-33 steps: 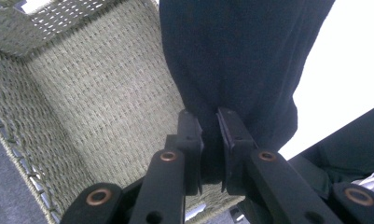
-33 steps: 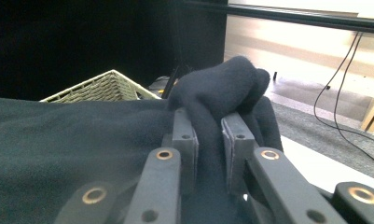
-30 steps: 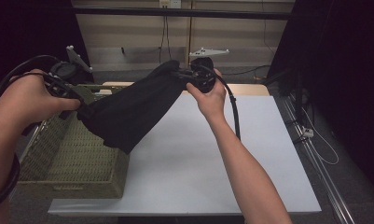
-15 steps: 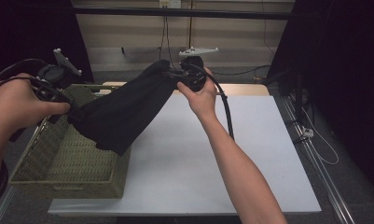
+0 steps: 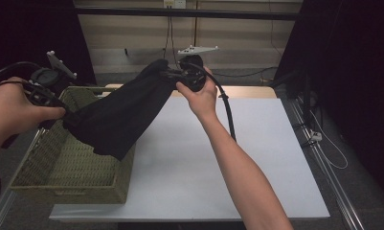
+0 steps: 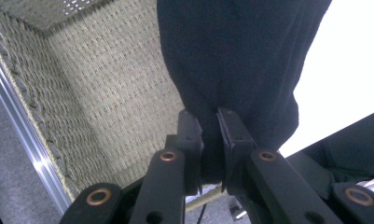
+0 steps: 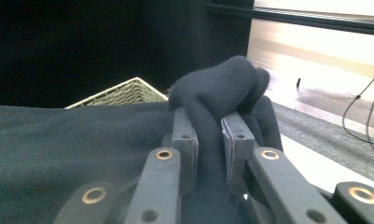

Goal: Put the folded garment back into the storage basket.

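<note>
We see a black cloth (image 5: 120, 115) stretched in the air between the two tongs, clear of the white tabletop (image 5: 218, 158). The left tongs (image 5: 67, 115) pinch one end of it low and to the left, above the woven basket (image 5: 60, 167) that sits at the left edge of the tabletop. In the left gripper view their jaws stand narrow with a fold of the black cloth (image 6: 236, 60) squeezed between them, and the rest of it hangs away in front, partly over the basket's woven wall (image 6: 105, 88) and partly over the white surface. The right tongs (image 5: 173, 74) hold the other end higher up, near the far edge of the tabletop — the cloth slopes down from there toward the left hand (image 5: 15, 112). In the right gripper view we see those jaws drawn close on a bunched ridge of the black cloth (image 7: 217, 93) that bulges up just past the tips, with a corner of the basket (image 7: 124, 93) behind. The lower edge of the cloth droops over the basket's right-hand rim; whether it touches the rim we cannot tell. The right hand (image 5: 201, 96) is wrapped around its gripper, a black cable trailing down beside the forearm.
</note>
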A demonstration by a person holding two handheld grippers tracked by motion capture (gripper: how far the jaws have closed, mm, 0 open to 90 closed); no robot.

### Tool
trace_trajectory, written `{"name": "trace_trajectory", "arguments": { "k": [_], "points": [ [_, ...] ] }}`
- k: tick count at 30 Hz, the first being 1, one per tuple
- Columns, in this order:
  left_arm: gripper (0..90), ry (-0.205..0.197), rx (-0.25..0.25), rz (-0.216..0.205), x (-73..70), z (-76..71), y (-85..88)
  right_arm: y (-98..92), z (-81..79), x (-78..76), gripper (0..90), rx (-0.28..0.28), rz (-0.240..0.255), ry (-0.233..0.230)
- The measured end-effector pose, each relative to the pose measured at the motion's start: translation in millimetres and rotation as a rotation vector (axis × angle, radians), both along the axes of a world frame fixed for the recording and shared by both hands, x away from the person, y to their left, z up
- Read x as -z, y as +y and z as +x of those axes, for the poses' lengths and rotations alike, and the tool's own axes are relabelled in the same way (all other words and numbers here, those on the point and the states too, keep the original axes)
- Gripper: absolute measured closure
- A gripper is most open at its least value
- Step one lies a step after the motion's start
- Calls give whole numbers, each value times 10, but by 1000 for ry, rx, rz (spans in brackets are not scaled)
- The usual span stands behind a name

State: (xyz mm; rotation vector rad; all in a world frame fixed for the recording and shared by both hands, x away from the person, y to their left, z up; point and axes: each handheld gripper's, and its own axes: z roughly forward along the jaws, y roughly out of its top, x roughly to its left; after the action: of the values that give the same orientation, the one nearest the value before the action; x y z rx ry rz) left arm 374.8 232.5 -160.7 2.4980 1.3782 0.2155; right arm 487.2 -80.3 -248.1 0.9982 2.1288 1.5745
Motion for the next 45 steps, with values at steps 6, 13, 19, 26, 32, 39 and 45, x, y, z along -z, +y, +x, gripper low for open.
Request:
{"name": "trace_trajectory", "arguments": {
  "k": [6,13,19,26,32,39,45],
  "points": [
    [808,3,-4,4,3,-21,20,76,42,36,791,-16,-15,-10],
    [808,-1,-21,5,-12,-63,72,160,88,25,791,-43,-15,-15],
    [808,10,-39,0,25,-74,128,240,116,19,790,-54,-10,-13],
    [808,18,-40,4,56,-80,169,319,163,56,790,-77,-26,-16],
    [808,21,-59,0,85,-93,219,403,201,85,790,-94,-23,-17],
    [808,21,-81,3,104,-110,294,517,256,119,790,-118,-14,-10],
    [808,38,-93,12,145,-108,352,611,309,169,790,-139,-18,-6]
  ]
}}
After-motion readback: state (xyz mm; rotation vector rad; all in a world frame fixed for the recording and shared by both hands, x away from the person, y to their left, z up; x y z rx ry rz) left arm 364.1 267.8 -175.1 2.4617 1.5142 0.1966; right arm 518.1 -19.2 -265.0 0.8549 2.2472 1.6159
